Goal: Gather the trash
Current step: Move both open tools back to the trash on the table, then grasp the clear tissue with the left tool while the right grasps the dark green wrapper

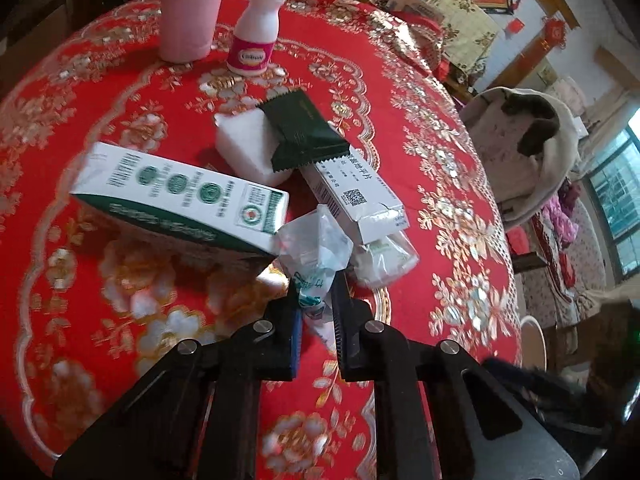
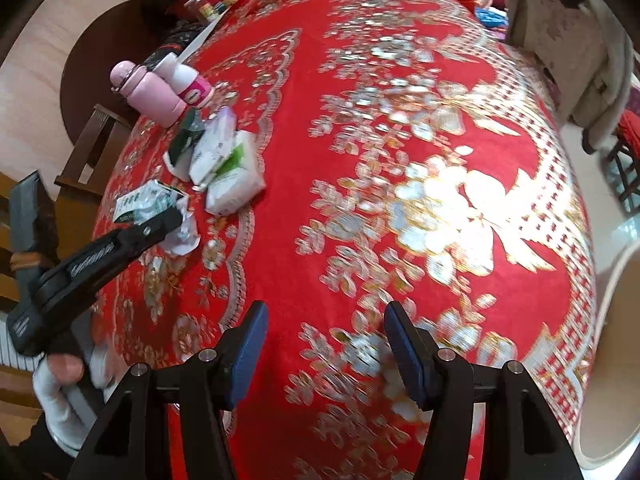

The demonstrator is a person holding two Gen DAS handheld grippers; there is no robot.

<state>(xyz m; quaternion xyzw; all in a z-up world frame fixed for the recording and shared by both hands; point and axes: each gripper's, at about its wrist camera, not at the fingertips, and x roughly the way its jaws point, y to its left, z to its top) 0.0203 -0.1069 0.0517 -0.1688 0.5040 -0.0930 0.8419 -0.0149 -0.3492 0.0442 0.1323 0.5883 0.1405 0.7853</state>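
Left tongs (image 1: 316,312) pinch a crumpled wrapper (image 1: 316,248) beside the carton (image 1: 180,200). Right tongs (image 2: 326,344) spread over bare worktop (image 2: 360,160), trash pile (image 2: 224,160) well apart.

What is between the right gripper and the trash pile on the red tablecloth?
Nothing visible. The right gripper is open over bare red tablecloth, and the cloth runs clear up to the trash pile. The left gripper, beside the pile, is shut on a crumpled plastic wrapper.
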